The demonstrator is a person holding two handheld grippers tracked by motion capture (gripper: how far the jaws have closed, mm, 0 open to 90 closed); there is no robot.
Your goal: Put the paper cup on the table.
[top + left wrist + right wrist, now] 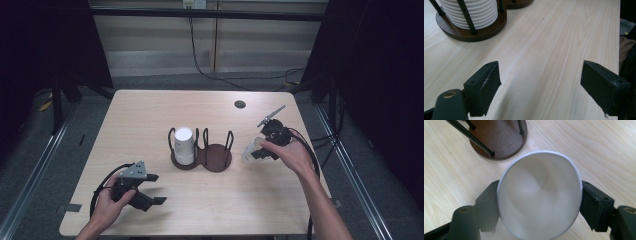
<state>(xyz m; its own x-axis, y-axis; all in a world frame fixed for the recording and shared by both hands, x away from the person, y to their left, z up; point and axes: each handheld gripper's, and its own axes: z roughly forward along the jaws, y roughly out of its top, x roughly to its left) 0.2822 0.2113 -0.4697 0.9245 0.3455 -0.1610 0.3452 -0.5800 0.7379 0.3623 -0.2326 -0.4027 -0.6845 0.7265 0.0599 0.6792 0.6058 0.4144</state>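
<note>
Pressed on either side of a white paper cup [534, 202], the jaws of the right gripper [540, 206]: narrow, gripping the wall just below the rim and squeezing the mouth into an oval. Cup mouth open toward the gripper's camera, round bottom pointing away toward the bench [579, 147]. Seen from the high view, cup tilted, bottom end toward the left, held close to the right of the cup holder [216, 159] and apart from it; whether touching the bench or hanging just over it, cannot tell. Right hand [292, 155] wrapped round the gripper body, forearm coming in from the lower right, black cable looping beside the wrist.

Spread wide, the jaws of the left gripper [540, 82]: nothing between them but bare wood. Low over the front left part of the bench, pointing toward the middle, gripped by the left hand [112, 200], grey plate on top, cable curling round behind.

Out from both, at the middle of the bench, the cup holder: a dark brown wooden base of two joined rings with thin black upright rods. In the left ring, a stack of white cups [183, 145], upside down, ribbed rims showing in the left gripper view. Right ring bare, nearest to the held cup. Farther back on the right, a small dark round spot [240, 104] in the bench top.
</note>
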